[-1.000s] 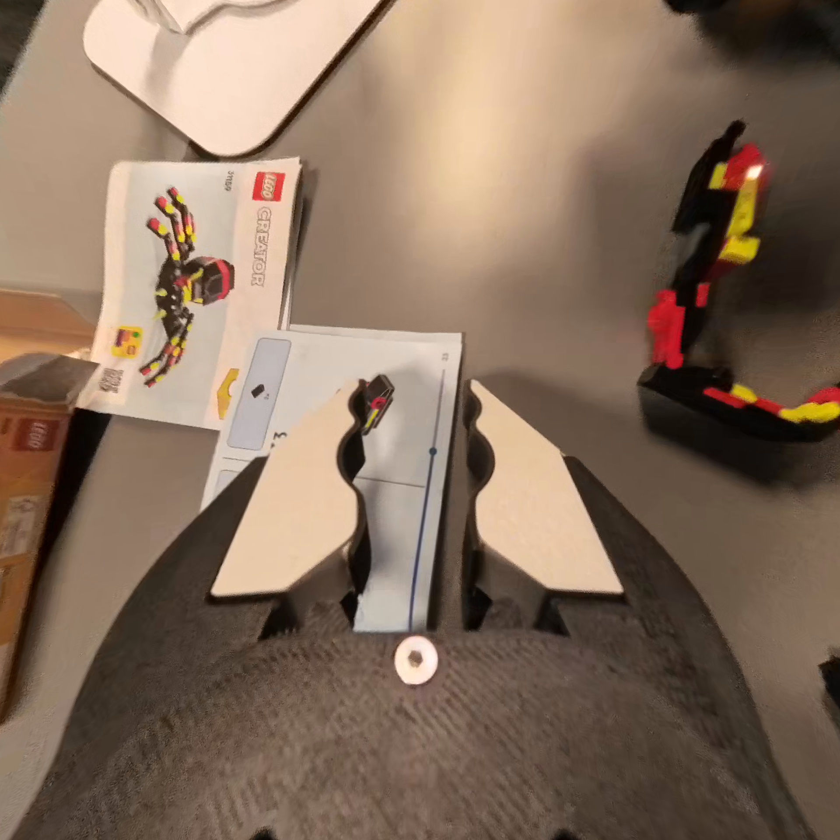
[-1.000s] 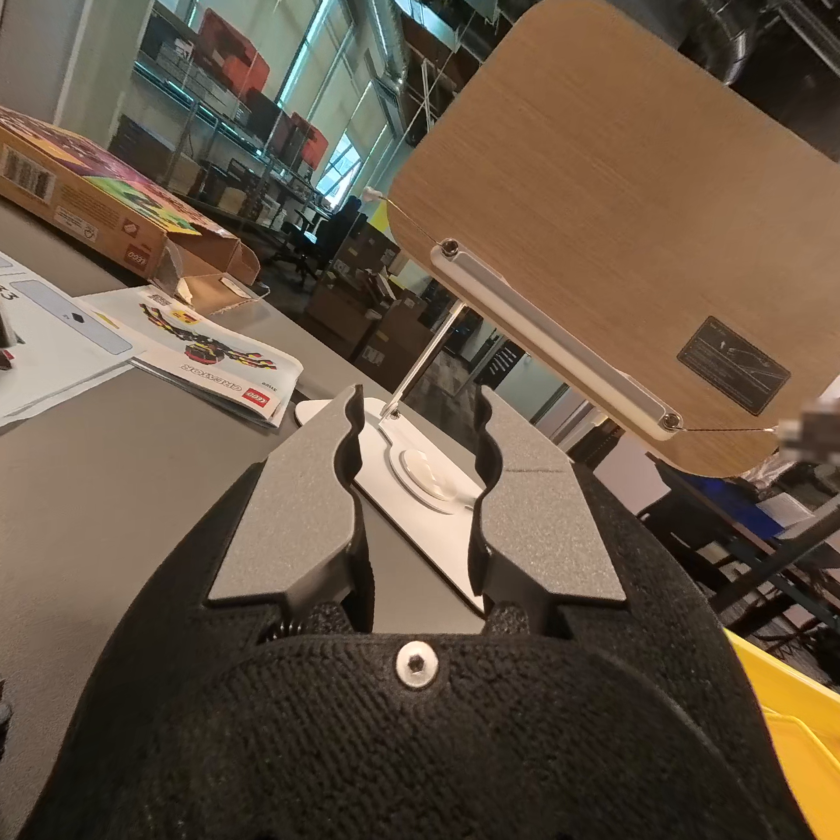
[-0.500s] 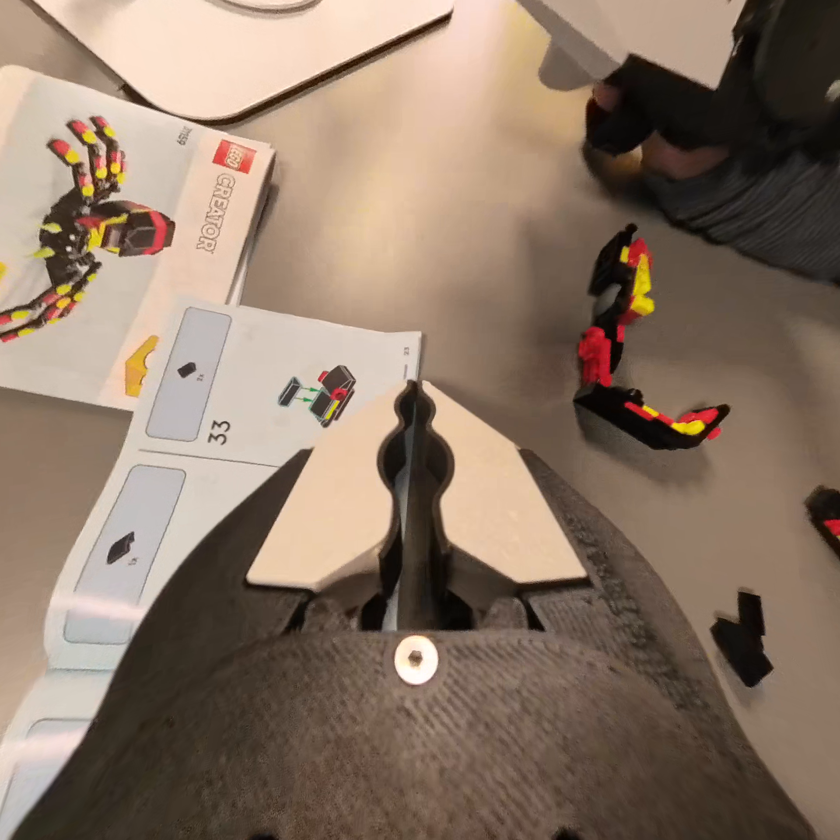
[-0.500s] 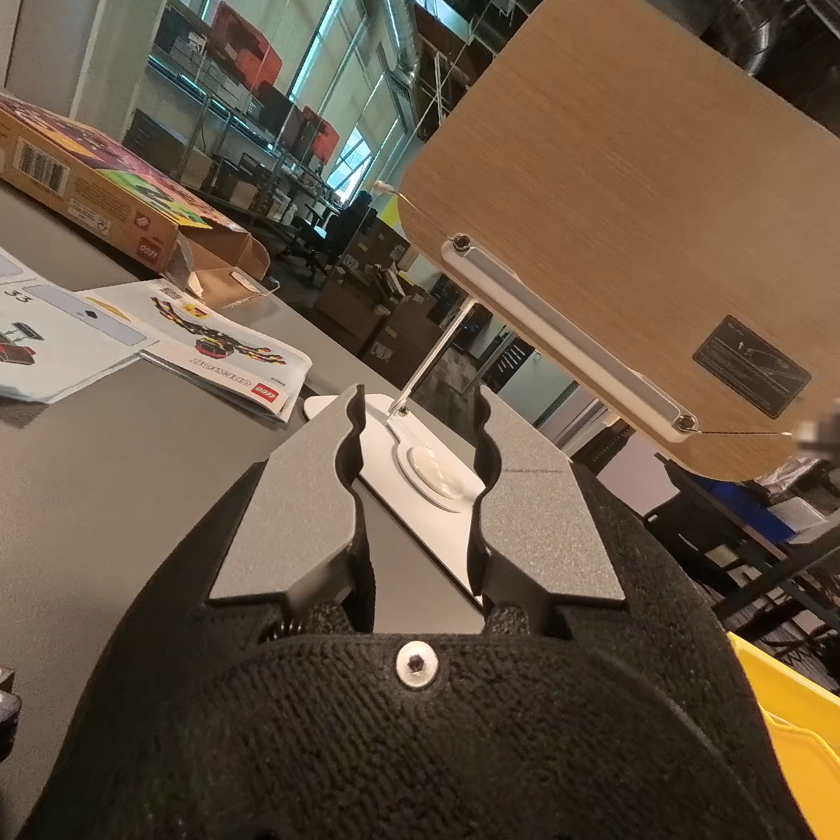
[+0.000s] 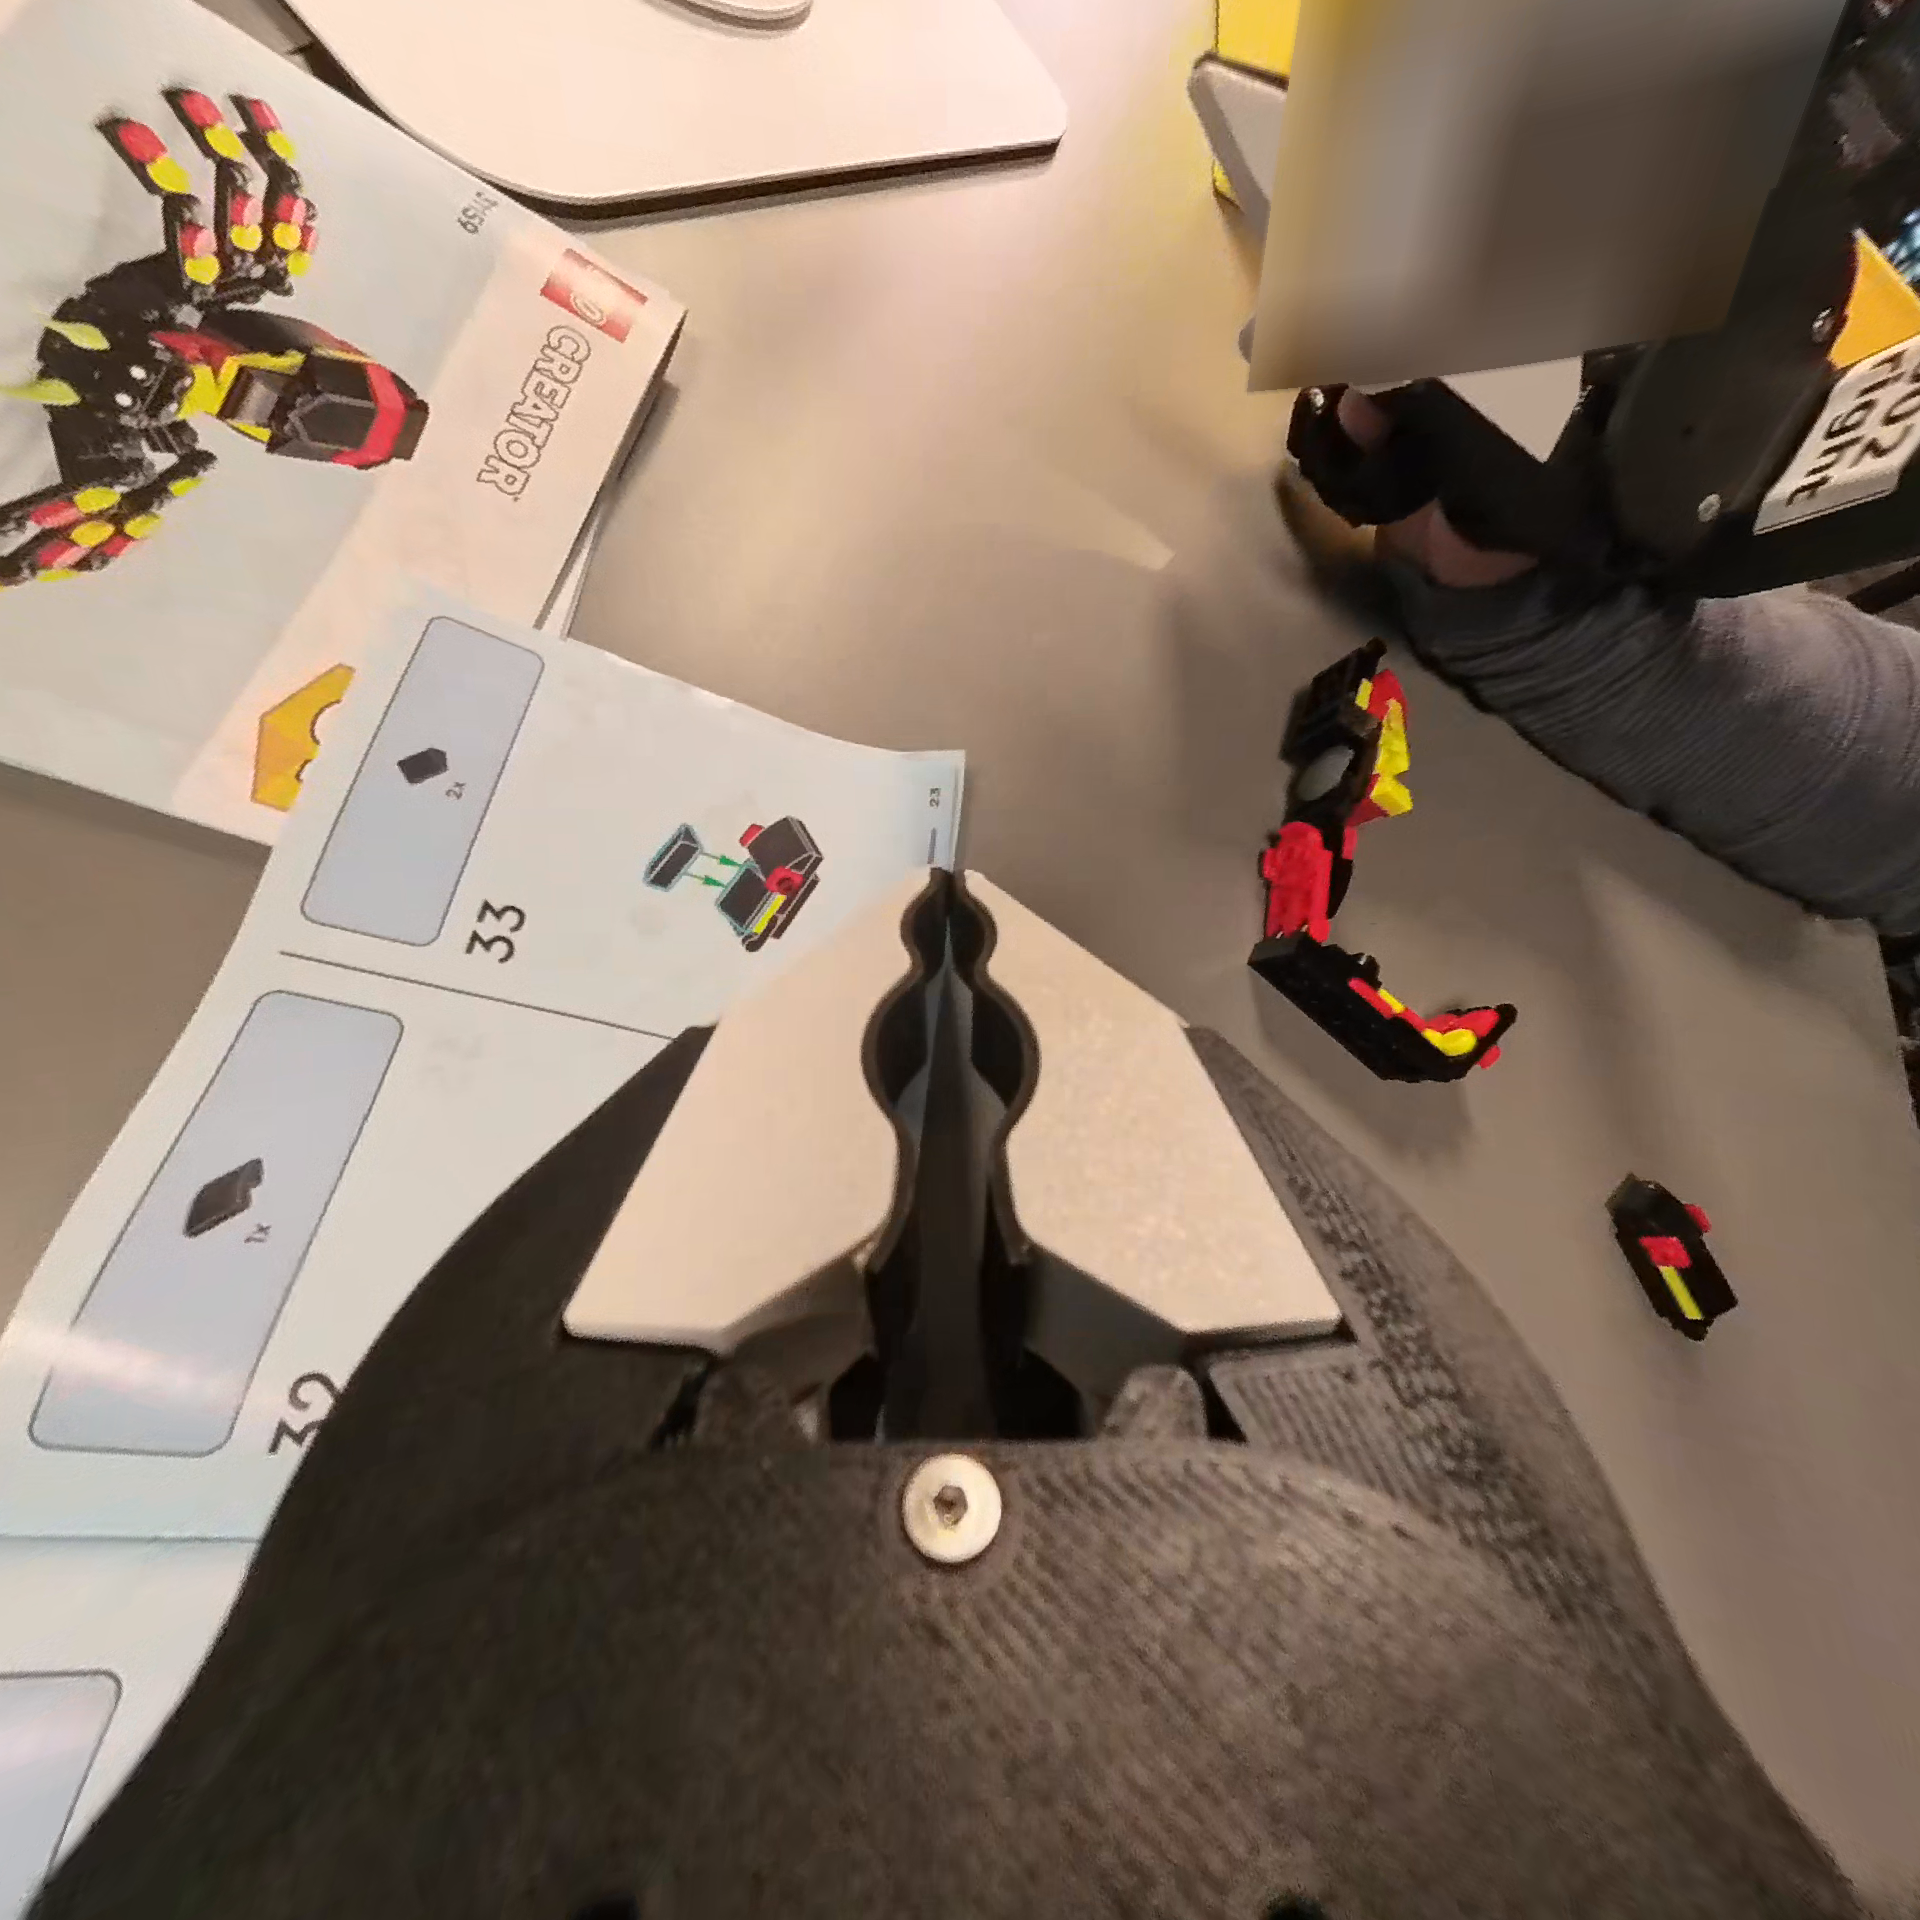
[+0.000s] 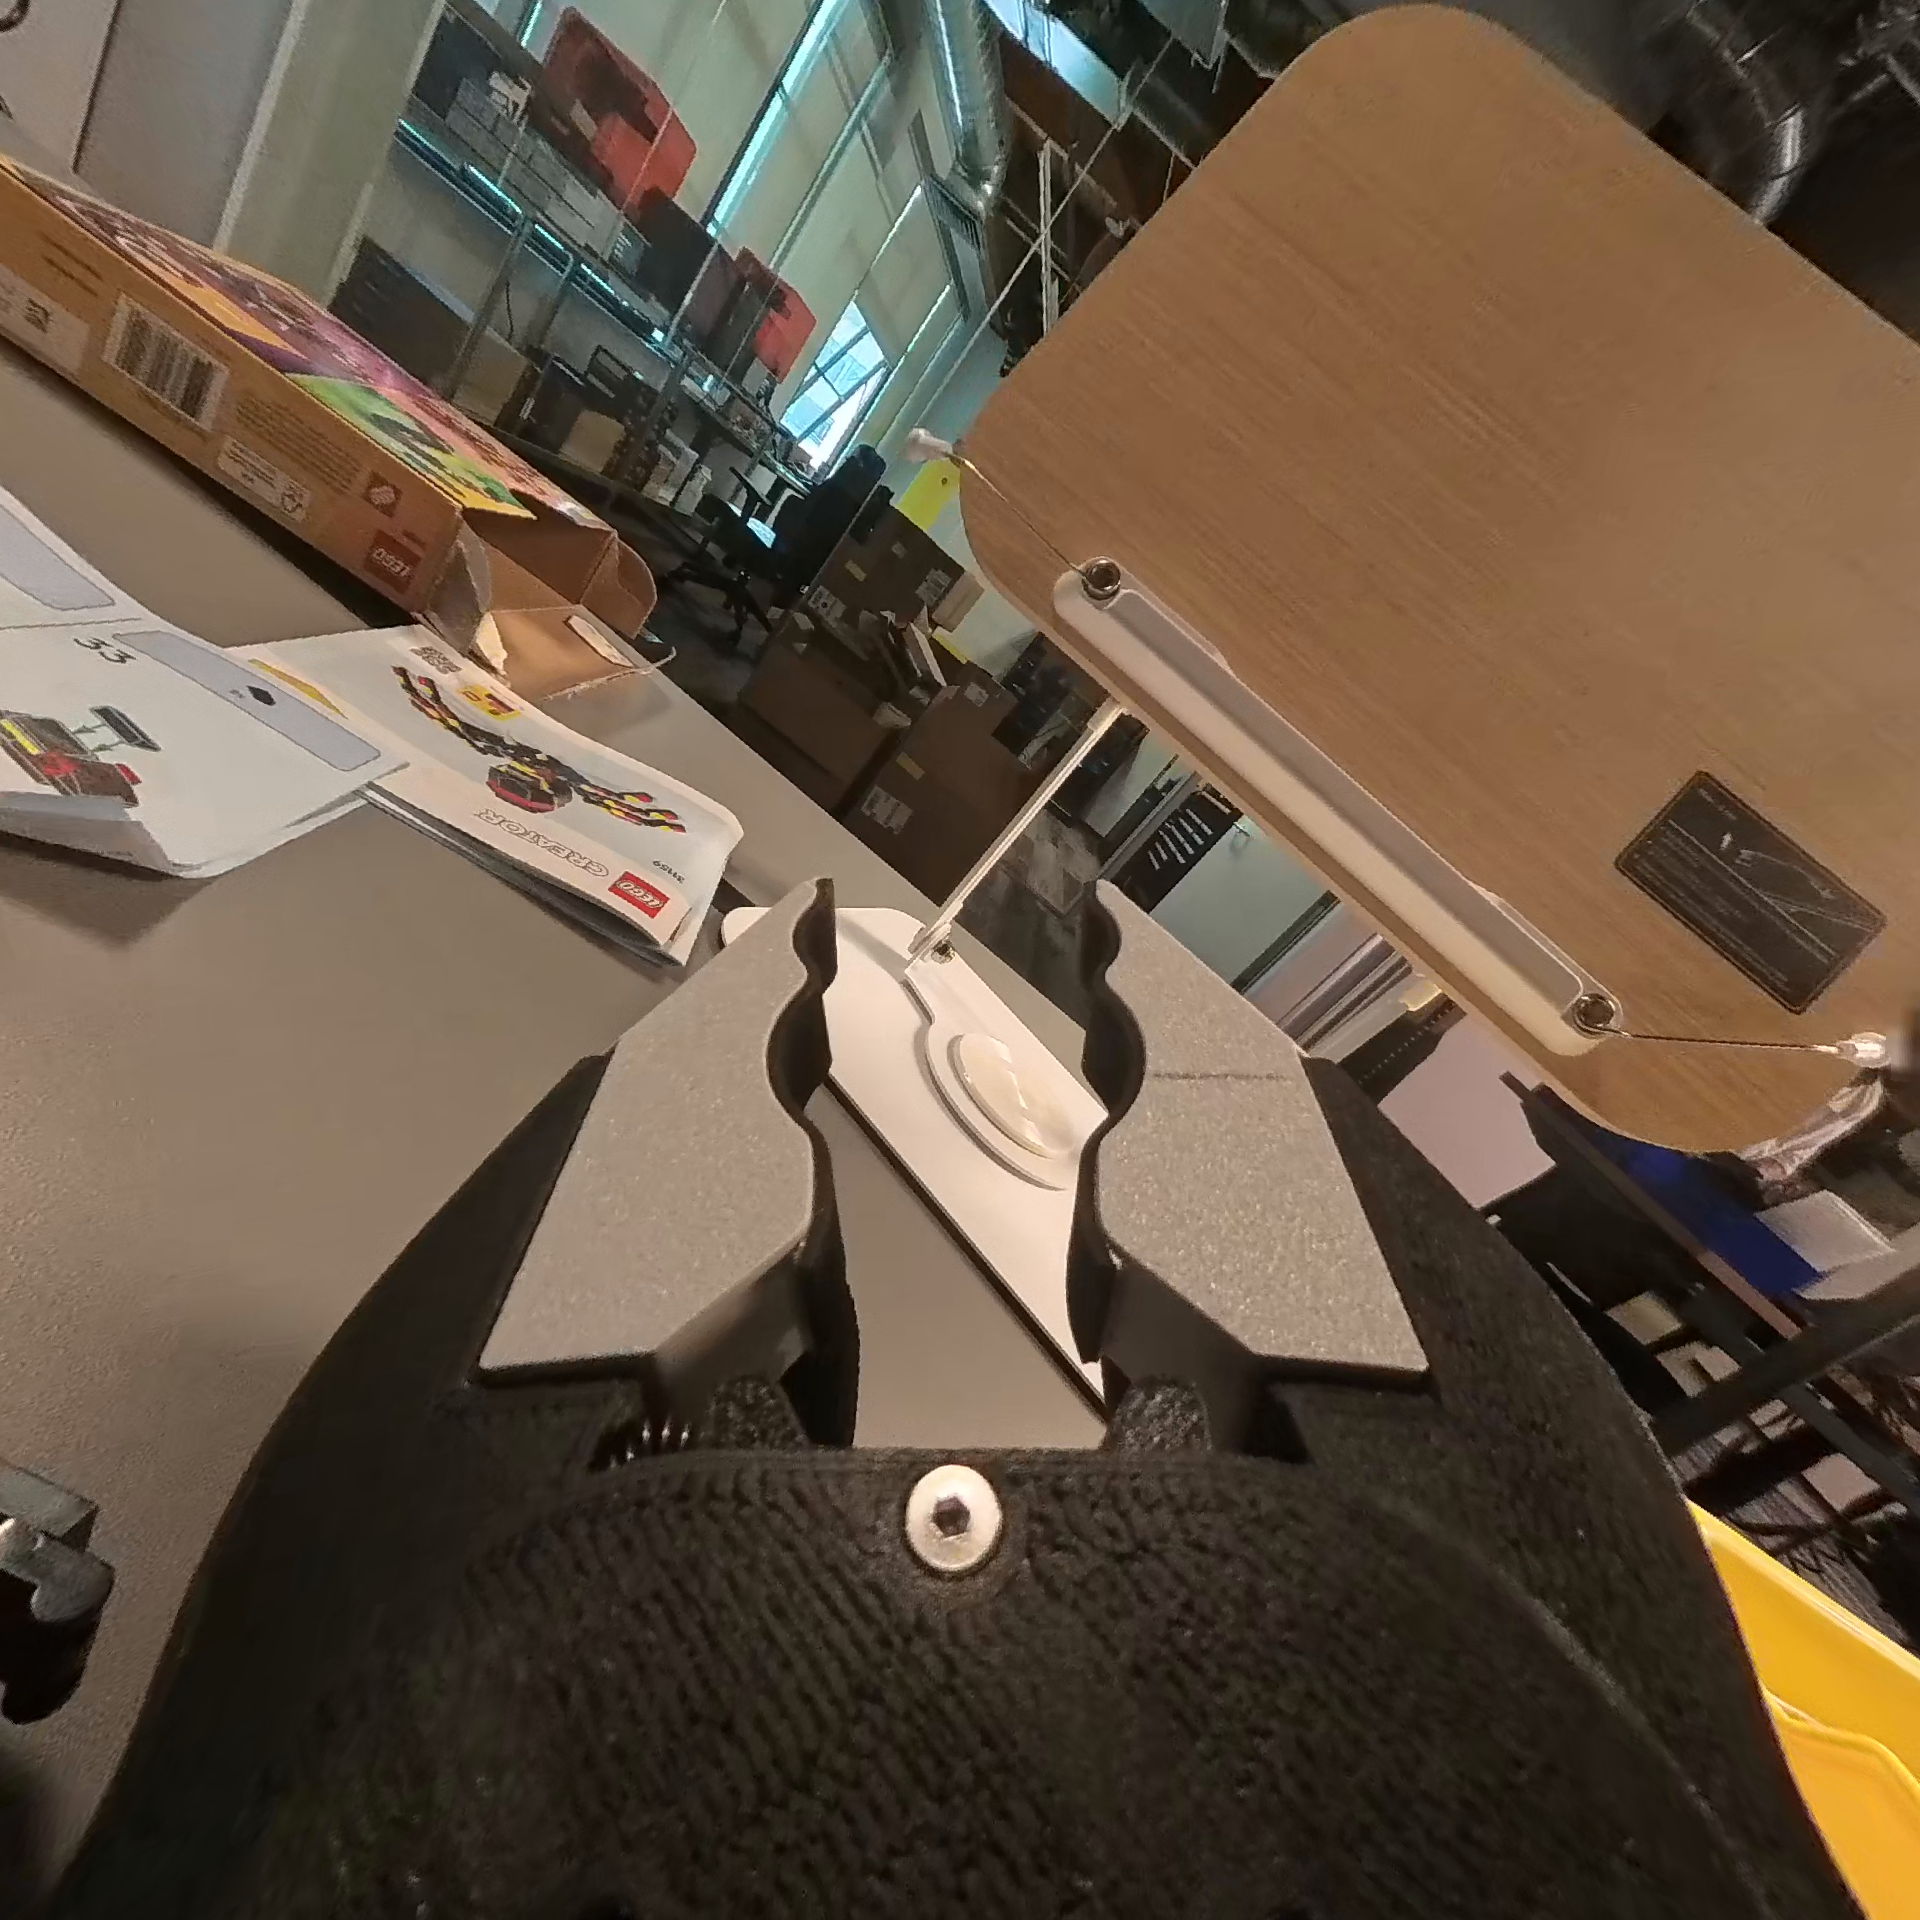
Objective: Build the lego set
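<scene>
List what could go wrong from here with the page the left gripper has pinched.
The left gripper is shut on the corner of the open booklet page; a hard pull might tear or crease it. Swinging right could knock the curved lego piece or the small lego piece lying loose on the table.

Open bench (image 5: 914, 499) lies between the instruction pages (image 5: 582, 831) and the half-built model (image 5: 1340, 894) (a loose brick chunk (image 5: 1668, 1268) sits nearby); a sleeved arm (image 5: 1683, 748) blocks the right.
</scene>
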